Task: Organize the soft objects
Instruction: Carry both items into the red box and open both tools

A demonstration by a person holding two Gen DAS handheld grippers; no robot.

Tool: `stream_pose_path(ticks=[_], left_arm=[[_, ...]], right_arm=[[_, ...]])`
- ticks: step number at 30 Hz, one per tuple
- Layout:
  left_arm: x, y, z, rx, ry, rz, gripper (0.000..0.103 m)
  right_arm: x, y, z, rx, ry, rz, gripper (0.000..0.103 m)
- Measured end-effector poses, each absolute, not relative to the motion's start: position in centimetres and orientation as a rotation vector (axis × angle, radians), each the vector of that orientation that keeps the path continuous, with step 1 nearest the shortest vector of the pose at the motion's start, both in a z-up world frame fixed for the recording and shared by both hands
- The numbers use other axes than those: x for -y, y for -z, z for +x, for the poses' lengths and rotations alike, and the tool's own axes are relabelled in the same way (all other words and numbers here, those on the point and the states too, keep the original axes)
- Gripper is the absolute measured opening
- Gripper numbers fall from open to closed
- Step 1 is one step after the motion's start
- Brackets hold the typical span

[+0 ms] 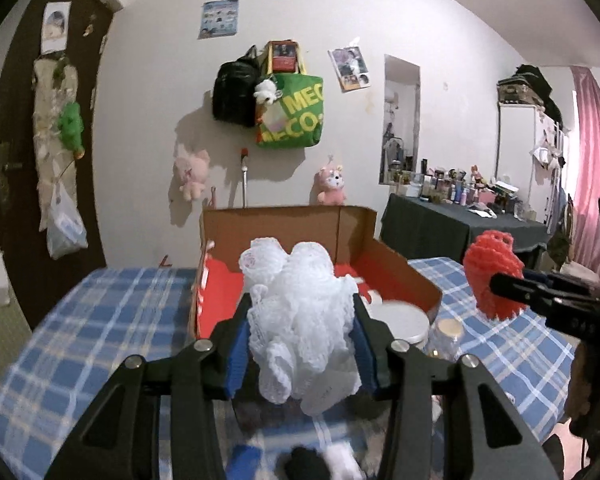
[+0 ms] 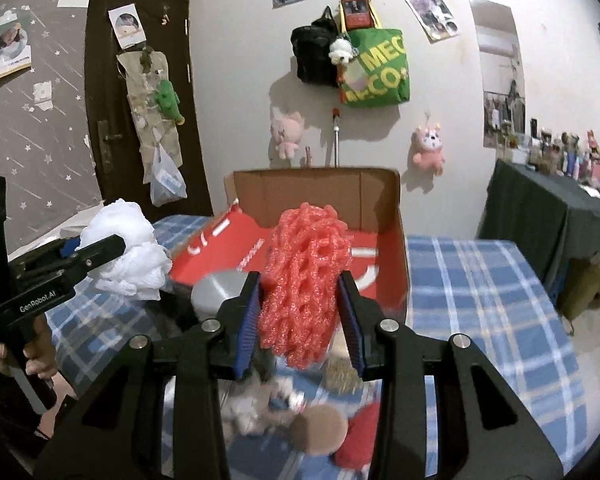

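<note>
The left gripper [image 1: 300, 344] was clamped on a white mesh puff [image 1: 296, 320], its blue pads pressing both sides. The puff stood with its long axis running up and away from the gripper, toward the open cardboard box [image 1: 340, 240] with a red floor. The right gripper [image 2: 300, 316] was clamped on a red foam net [image 2: 304, 280] (a stretchy sleeve of open loops), its long axis likewise upright, the top end toward the box. Both were held above the blue checked worktop [image 2: 480, 300], the white puff to the left of the red net.
</note>
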State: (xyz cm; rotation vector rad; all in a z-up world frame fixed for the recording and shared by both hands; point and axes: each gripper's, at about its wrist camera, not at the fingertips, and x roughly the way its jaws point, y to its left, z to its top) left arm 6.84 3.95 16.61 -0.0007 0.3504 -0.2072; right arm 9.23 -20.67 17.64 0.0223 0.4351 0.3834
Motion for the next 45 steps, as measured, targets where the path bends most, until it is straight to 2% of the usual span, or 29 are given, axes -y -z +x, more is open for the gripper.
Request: stream_pose_path(ticks=[7,16,27,36,45], left_arm=[[-3.9,-18.8,12.3,-0.441,0.318,0.014,0.047],[-2.7,-18.6,18.8,-0.560,0.392,0.102,0.047],[-1.2,-15.9,28.7,-0.728,0.433,0.145,0.048],[0.0,-11.6,37.6,-0.873,0.396,0.163,0.048],[-1.0,-10.0,40.2,-0.921,0.397,0.084,0.052]], right_arm=[[20.4,-20.1,15.2,-0.493,-0.468,0.016,0.036],[19.3,-20.0,22.9,-0.652,-0.557,-0.030,0.036],[17.0,-15.1,34.4,-0.936,-0.581,0.003,0.036],[14.9,-10.2,43.3,-1.134,-0.488,0.030,0.036],[15.0,-7.7,46.4,-1.211,-0.443,0.116,0.037]])
